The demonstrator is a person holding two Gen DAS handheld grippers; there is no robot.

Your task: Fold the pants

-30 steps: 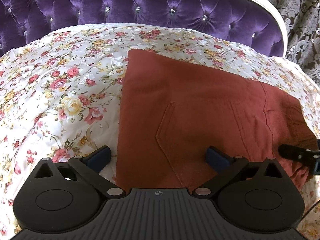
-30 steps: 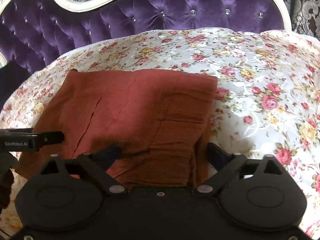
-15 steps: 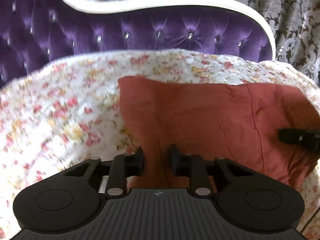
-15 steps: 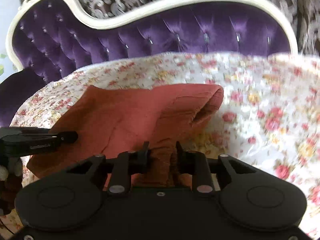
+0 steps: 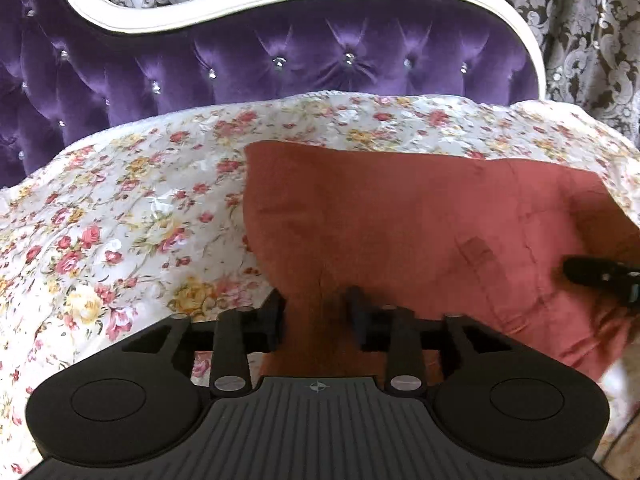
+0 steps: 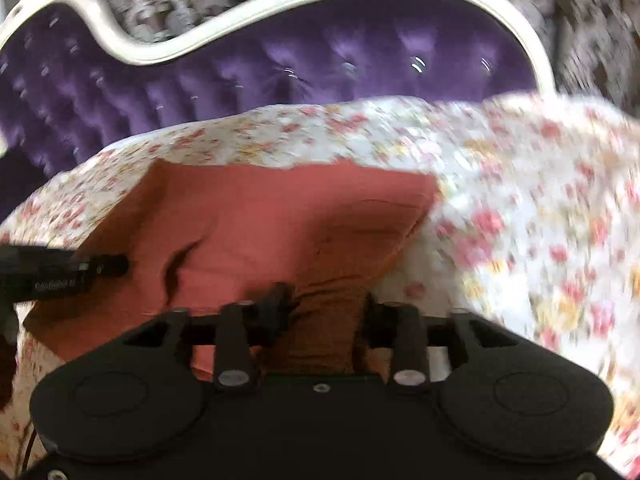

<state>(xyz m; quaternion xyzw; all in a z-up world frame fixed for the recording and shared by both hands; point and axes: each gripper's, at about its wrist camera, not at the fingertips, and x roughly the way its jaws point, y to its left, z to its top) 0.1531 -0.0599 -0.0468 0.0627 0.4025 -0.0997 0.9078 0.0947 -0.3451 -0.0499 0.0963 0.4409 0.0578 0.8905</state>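
The rust-red pants (image 5: 400,216) lie partly folded on the flowered bedspread (image 5: 120,208). My left gripper (image 5: 318,312) is shut on the near left edge of the pants and holds it raised off the bed. In the right wrist view, which is blurred, my right gripper (image 6: 324,312) is shut on the near right edge of the pants (image 6: 280,216), also raised. Each gripper's finger shows at the side of the other view: the right one (image 5: 600,276) and the left one (image 6: 64,272).
A purple tufted headboard (image 5: 280,60) with a white frame stands right behind the bedspread. Patterned grey curtains (image 5: 592,32) hang behind it. The bedspread (image 6: 540,220) spreads out to the left and right of the pants.
Both grippers went from open beside the near edge of the pants to shut on it. They have lifted the edge and carried it toward the headboard.
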